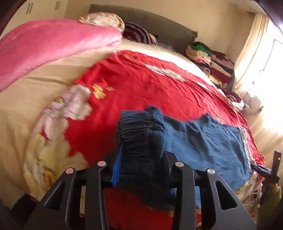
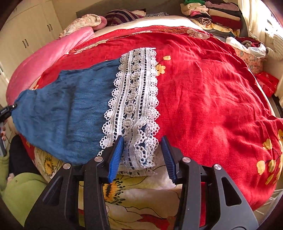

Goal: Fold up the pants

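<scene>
Blue pants (image 2: pixel 70 106) with a wide white lace hem (image 2: pixel 134 92) lie spread flat across the red bedspread (image 2: pixel 203 88). My right gripper (image 2: pixel 142 139) stands open over the near end of the lace. The hem lies between its blue pads (image 2: pixel 115 157), and a gap shows beside the right one. In the left wrist view the pants (image 1: pixel 203 141) run off to the right. Their dark elastic waistband (image 1: pixel 138 129) is bunched up and fills the space between the fingers of my left gripper (image 1: pixel 143 152), which is shut on it. The left gripper's tip (image 2: pixel 8 110) also shows at the pants' far left end.
A pink blanket (image 1: pixel 53 46) and pillows (image 1: pixel 104 20) lie at the head of the bed. Stacks of folded clothes (image 2: pixel 212 16) sit at the far right corner. A person's green sleeve (image 2: pixel 21 191) is at the bed's near left edge. Cream wardrobes (image 2: pixel 26 35) stand behind.
</scene>
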{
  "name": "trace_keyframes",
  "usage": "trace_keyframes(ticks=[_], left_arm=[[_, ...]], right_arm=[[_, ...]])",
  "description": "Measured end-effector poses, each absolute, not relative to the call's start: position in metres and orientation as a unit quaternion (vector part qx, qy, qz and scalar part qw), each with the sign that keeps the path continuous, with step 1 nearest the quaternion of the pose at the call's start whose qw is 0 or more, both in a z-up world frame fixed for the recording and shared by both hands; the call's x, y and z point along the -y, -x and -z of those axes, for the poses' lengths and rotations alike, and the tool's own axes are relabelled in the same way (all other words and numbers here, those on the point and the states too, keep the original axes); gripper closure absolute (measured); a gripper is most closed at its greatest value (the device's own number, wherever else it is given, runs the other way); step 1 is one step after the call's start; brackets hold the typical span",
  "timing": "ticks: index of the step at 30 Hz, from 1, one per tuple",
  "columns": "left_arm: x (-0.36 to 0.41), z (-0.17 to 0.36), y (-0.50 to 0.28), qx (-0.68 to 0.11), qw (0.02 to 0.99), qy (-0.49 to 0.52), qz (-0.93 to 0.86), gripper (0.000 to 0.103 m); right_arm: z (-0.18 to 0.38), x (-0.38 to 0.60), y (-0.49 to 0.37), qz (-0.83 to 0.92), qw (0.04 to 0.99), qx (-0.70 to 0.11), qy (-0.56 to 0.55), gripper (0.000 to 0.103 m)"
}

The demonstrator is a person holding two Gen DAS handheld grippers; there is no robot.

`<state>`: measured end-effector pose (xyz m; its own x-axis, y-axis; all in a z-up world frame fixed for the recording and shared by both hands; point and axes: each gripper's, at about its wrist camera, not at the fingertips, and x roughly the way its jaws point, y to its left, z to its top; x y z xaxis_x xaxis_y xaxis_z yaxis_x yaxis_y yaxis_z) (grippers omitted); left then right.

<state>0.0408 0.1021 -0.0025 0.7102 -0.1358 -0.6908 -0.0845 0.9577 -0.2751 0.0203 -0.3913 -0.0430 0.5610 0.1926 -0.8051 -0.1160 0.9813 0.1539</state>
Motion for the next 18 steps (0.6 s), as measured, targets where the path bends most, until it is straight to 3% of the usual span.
trace_keyframes(ticks=[6,11,12,18], left_arm=[[-0.105,0.018,-0.042,-0.411,0.901,0.136,0.006,0.057],[-0.108,-0.013,-0.027,-0.37,0.922,0.113,-0.024,0.033],[-0.108,-0.022,-0.023,-0.358,0.927,0.106,-0.031,0.024],[-0.07,-0.061,-0.013,-0.32,0.946,0.059,0.009,0.021]], right_arm=[[0.045,0.386,-0.021,-0.08,0.883,-0.461,-0.031,0.064],[0.037,0.389,-0.019,-0.079,0.887,-0.454,-0.038,0.061],[0.033,0.389,-0.018,-0.08,0.89,-0.448,-0.039,0.061],[0.006,0.375,-0.013,-0.089,0.914,-0.395,-0.022,0.056]])
